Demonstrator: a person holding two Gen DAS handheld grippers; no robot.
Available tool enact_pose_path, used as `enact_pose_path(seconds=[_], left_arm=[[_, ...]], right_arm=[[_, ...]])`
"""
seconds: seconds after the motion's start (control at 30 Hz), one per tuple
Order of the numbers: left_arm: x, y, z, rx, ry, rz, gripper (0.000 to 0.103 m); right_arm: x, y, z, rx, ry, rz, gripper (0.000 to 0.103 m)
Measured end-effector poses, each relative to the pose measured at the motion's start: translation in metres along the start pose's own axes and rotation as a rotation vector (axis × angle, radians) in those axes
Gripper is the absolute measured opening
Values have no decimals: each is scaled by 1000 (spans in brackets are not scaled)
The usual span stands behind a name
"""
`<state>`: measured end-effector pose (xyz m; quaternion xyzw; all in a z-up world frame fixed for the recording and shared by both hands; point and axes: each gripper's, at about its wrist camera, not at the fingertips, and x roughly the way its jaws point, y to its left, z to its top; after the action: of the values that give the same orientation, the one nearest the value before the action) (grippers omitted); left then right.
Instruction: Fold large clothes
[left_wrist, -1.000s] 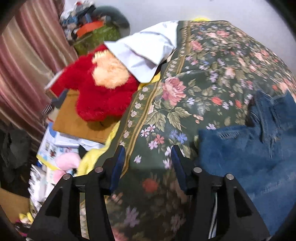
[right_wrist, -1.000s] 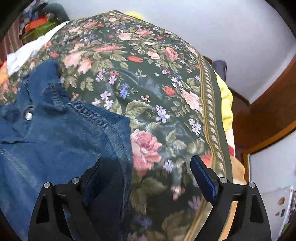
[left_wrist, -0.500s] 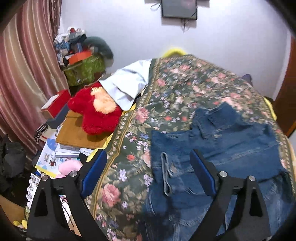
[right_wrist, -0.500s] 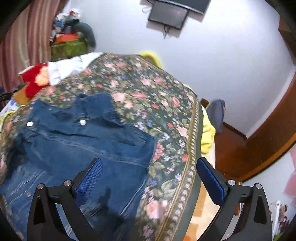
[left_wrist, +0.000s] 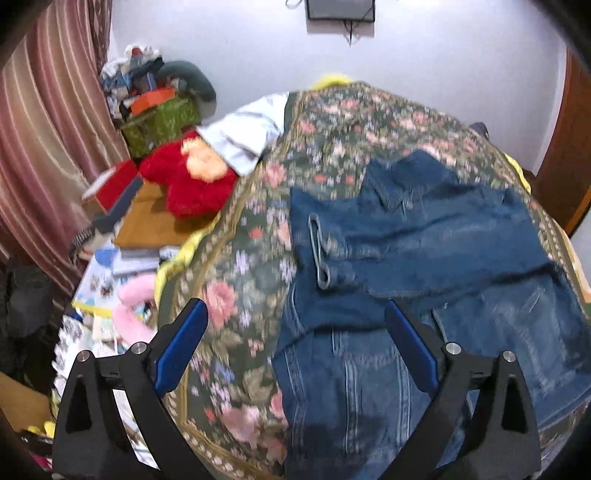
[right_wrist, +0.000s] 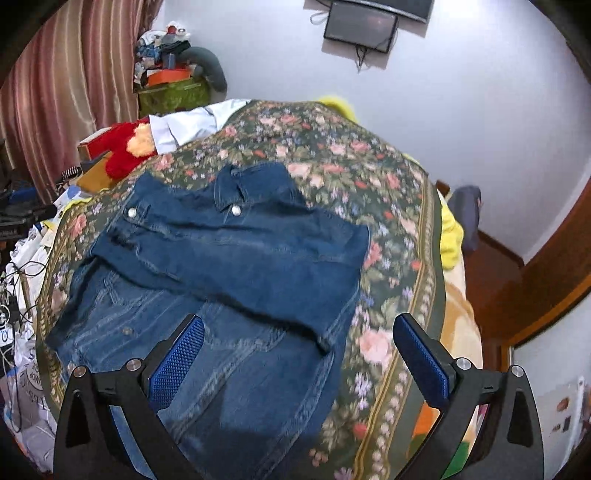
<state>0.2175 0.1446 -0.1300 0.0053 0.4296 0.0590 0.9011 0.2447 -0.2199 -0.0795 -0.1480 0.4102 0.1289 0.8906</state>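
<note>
- The denim jacket (right_wrist: 236, 266) is dark blue with paler, faded streaks on its near part and lies flat on the floral bedspread (right_wrist: 388, 206).
- Its sleeves are folded across the body, forming a darker band over the middle.
- The collar (right_wrist: 236, 184) points toward the far wall, with two silver snap buttons below it.
- In the left wrist view a cuff (left_wrist: 319, 254) lies at the jacket's left edge.

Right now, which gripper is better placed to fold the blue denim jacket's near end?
Left, probably: the open left gripper frames the blue denim jacket; the right gripper straddles its edge and the floral bedspread.
</note>
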Motion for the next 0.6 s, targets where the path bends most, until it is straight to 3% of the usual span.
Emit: enact_pose_path(seconds=[0.4,0.6], left_arm=[[64,31,-98,-124,270,-19,97],[78,52,-139,-320,330,-95,97]], right_arm=[[6,-22,-59,130,150,48,102],[19,-14,-81,208,238,181,102]])
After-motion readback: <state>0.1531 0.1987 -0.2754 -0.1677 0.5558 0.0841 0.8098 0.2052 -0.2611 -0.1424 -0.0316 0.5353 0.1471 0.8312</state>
